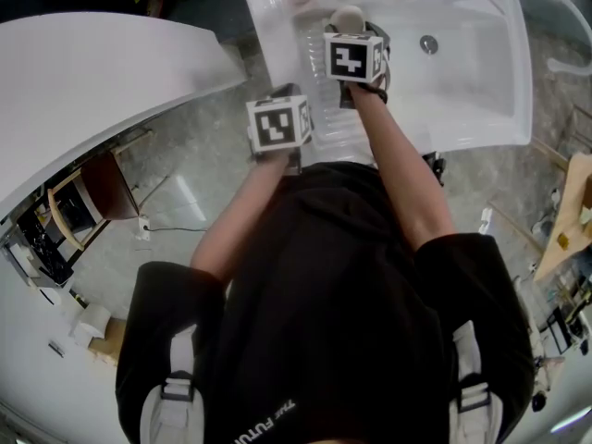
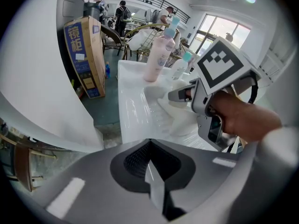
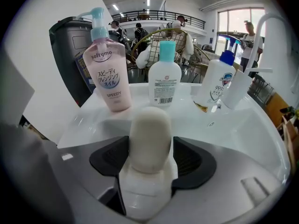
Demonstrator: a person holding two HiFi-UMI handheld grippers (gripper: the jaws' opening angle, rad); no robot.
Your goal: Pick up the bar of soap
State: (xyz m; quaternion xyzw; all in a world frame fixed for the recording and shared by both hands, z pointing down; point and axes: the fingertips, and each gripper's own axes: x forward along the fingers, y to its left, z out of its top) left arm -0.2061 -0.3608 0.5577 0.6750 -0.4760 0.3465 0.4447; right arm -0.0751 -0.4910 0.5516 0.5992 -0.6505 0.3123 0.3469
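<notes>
The bar of soap (image 3: 149,136) is a cream oval standing on end between the dark pads (image 3: 191,160) of my right gripper (image 3: 149,146), which is shut on it. In the head view the soap (image 1: 348,17) sticks out past the right gripper (image 1: 349,28) over the ridged left side of the white sink (image 1: 472,81). My left gripper (image 2: 150,146) is shut with nothing between its jaws. It hangs near the sink's front left edge, below and left of the right gripper (image 2: 180,95). In the head view the left gripper (image 1: 285,91) shows mostly as its marker cube.
Along the sink's back rim stand a pink pump bottle (image 3: 106,69), a white bottle with a teal cap (image 3: 164,78) and a white bottle with a blue cap (image 3: 216,83). A white faucet (image 3: 261,45) rises at the right. A white curved counter (image 1: 83,81) lies to the left.
</notes>
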